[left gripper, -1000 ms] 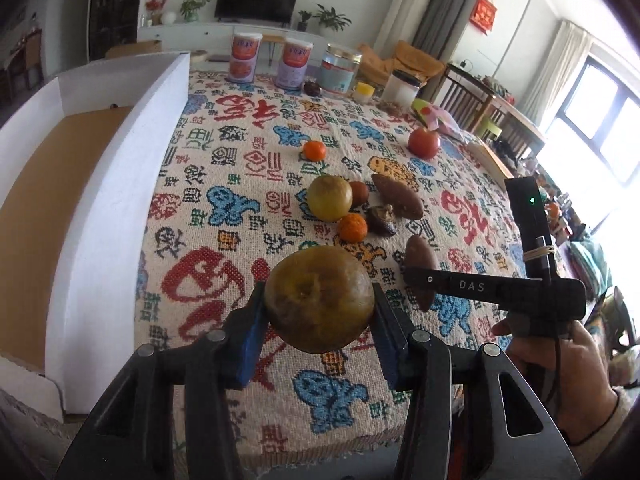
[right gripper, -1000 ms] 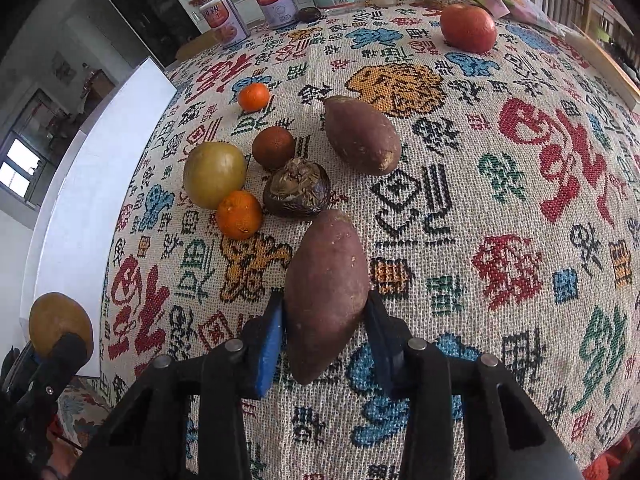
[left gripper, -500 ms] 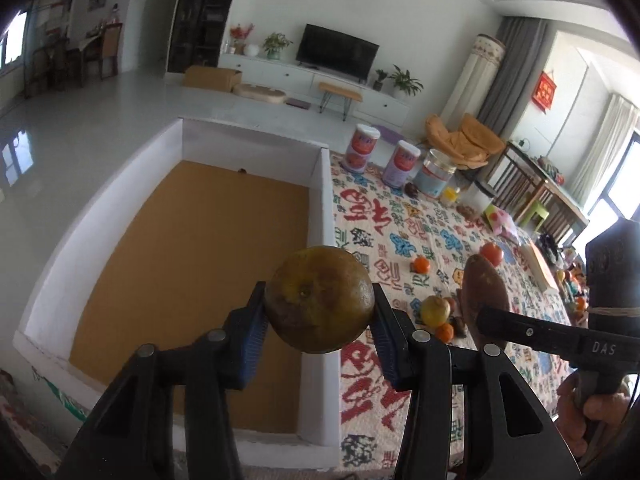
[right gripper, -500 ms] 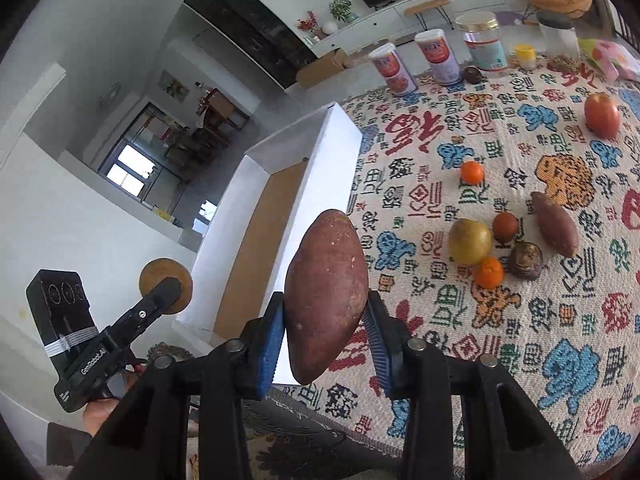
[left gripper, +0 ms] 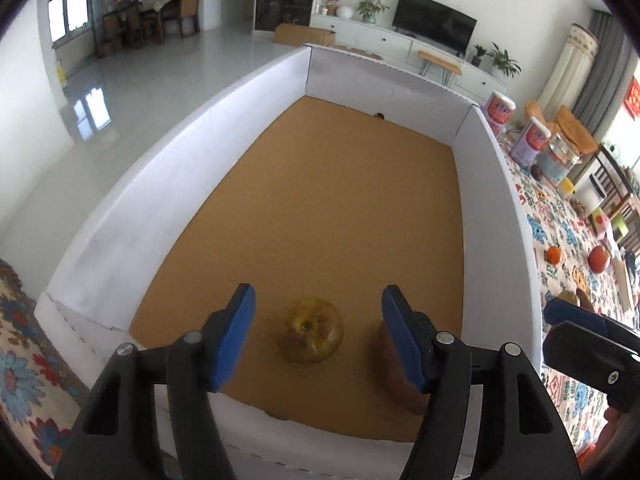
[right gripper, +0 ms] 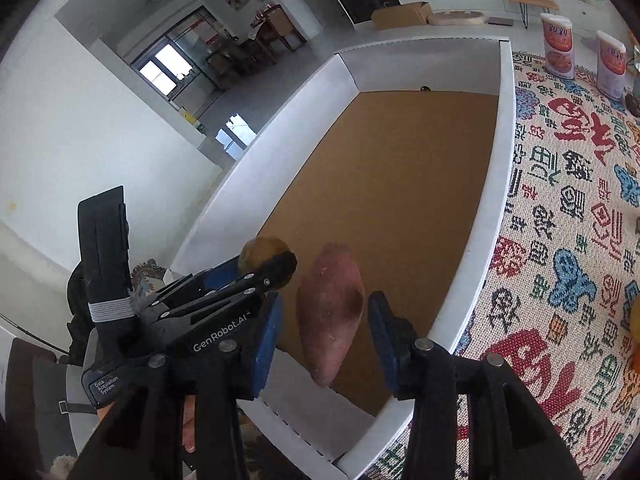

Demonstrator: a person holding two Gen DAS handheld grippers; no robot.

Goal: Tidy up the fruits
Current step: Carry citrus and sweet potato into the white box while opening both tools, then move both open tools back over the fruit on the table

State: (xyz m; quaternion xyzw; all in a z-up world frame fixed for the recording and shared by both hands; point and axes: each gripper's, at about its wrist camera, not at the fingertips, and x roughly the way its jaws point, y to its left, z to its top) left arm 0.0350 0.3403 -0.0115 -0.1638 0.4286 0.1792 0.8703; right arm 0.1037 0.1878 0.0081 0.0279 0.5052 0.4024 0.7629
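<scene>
So the biggest thing here is the white box (left gripper: 486, 184) with the brown cardboard floor, sitting right alongside the table with the patterned cloth (right gripper: 568, 216), and both grippers are hanging over its near end. The left gripper (left gripper: 318, 334) has just been opening its jaws and they stand wide now, with nothing pressed between the blue pads; the yellow-green round fruit (left gripper: 311, 335) shows blurry in the gap between them, clear of both pads, over the box floor near the front wall. Can't tell if it's actually touching the floor. Same story on the other side: the right gripper (right gripper: 324, 330) has just been opening too, jaws spread apart, and the sweet potato (right gripper: 330, 311) sits lengthwise in the gap without either pad touching it, over the near end of the box just beside the round fruit. Back on the cloth there are two tall cans (right gripper: 558, 46) at the far end, plus a red fruit (left gripper: 599, 259) and a small orange (left gripper: 554, 255) that are well away from the box.
</scene>
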